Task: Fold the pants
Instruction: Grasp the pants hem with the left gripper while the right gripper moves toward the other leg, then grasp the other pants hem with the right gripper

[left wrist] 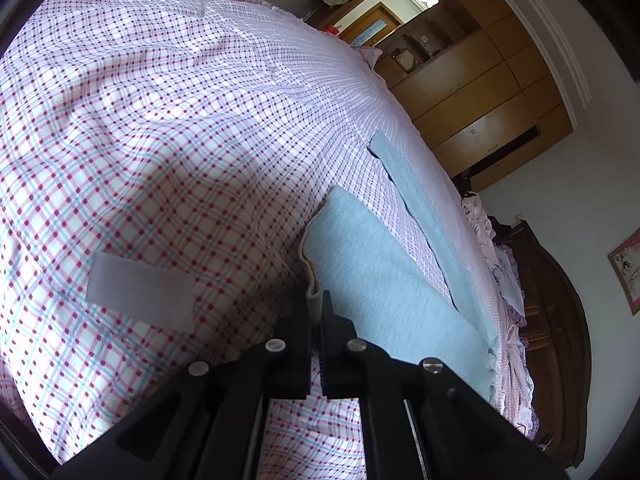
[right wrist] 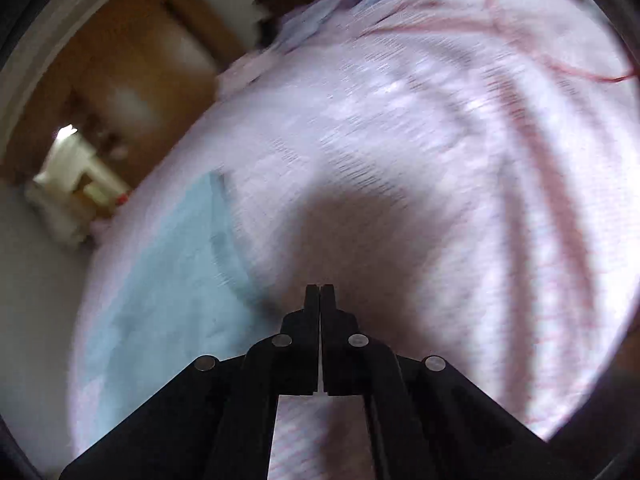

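Light grey-blue pants (left wrist: 384,280) lie on a checked bedspread (left wrist: 160,140), one part raised toward the camera and one leg (left wrist: 416,192) stretched flat along the bed's right side. My left gripper (left wrist: 316,298) is shut on a folded edge of the pants, and the cloth stands up between its fingertips. The right wrist view is blurred: the pants (right wrist: 168,264) show as a pale blue patch at the lower left. My right gripper (right wrist: 320,290) is shut with nothing between its fingers, over the bedspread (right wrist: 440,160) just right of the pants.
A grey rectangular patch (left wrist: 140,292) lies on the bedspread at the left. Wooden wardrobes (left wrist: 480,92) stand beyond the bed's far edge, and a dark wooden headboard (left wrist: 560,300) with piled cloth is at the right. A doorway (right wrist: 76,176) shows at the left.
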Available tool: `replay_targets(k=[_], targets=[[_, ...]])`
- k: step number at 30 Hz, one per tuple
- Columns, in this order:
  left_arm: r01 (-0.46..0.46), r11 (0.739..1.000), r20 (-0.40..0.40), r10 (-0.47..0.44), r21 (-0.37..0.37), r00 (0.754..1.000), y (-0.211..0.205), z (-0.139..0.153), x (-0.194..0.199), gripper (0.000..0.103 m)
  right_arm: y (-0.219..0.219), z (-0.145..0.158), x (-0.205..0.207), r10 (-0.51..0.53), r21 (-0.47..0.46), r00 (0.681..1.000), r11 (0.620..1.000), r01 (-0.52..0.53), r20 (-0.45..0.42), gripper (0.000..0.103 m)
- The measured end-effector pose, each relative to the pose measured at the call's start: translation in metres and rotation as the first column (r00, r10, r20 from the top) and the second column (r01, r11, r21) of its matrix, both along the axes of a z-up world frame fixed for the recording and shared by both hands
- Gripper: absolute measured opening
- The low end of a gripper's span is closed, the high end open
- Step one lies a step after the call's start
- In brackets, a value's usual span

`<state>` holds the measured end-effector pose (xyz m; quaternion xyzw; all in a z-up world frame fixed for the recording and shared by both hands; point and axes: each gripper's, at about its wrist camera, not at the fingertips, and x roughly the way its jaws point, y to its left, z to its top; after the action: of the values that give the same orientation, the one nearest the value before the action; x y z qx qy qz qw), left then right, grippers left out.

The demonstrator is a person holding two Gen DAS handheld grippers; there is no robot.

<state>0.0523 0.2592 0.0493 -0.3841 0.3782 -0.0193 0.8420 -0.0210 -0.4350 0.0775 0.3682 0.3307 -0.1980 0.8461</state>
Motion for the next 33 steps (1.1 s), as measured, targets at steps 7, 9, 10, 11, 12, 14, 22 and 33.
replay_targets(k=[7,9,10,11,12,14,22,33], targets=[[-0.009,1.000,-0.008,0.009,-0.020,1.000,0.000,-0.007,0.000,0.003,0.046,-0.006,0.051,0.155,-0.126,0.986,0.979,-0.162,-0.063,0.077],[-0.010,1.000,-0.014,0.010,-0.022,1.000,-0.001,-0.009,0.002,0.003,0.045,-0.022,0.062,0.123,-0.183,0.983,0.972,-0.147,-0.134,0.049],[-0.011,1.000,-0.015,0.010,-0.023,1.000,-0.002,-0.009,0.002,0.003,0.046,-0.023,0.062,0.113,-0.230,0.982,0.962,-0.147,-0.154,0.043],[-0.011,1.000,-0.014,0.010,-0.025,1.000,-0.002,-0.010,0.002,0.003,0.048,-0.022,0.062,0.114,-0.245,0.981,0.958,-0.150,-0.157,0.032],[-0.010,1.000,-0.012,0.010,-0.029,1.000,-0.001,-0.010,0.002,0.003,0.049,-0.019,0.057,0.124,-0.243,0.982,0.957,-0.156,-0.143,0.017],[-0.011,0.999,-0.010,0.010,-0.039,1.000,-0.001,-0.011,0.001,0.003,0.047,-0.016,0.045,0.117,-0.219,0.986,0.966,-0.140,-0.116,0.015],[-0.014,0.999,-0.017,0.013,-0.039,1.000,0.006,-0.016,-0.003,0.003,0.020,-0.025,0.018,0.054,0.000,0.998,0.999,-0.054,-0.033,0.008],[-0.046,0.997,0.025,0.048,-0.060,0.999,0.017,-0.006,-0.009,0.002,-0.008,-0.014,0.025,0.062,0.242,0.972,0.963,-0.117,0.225,0.003]])
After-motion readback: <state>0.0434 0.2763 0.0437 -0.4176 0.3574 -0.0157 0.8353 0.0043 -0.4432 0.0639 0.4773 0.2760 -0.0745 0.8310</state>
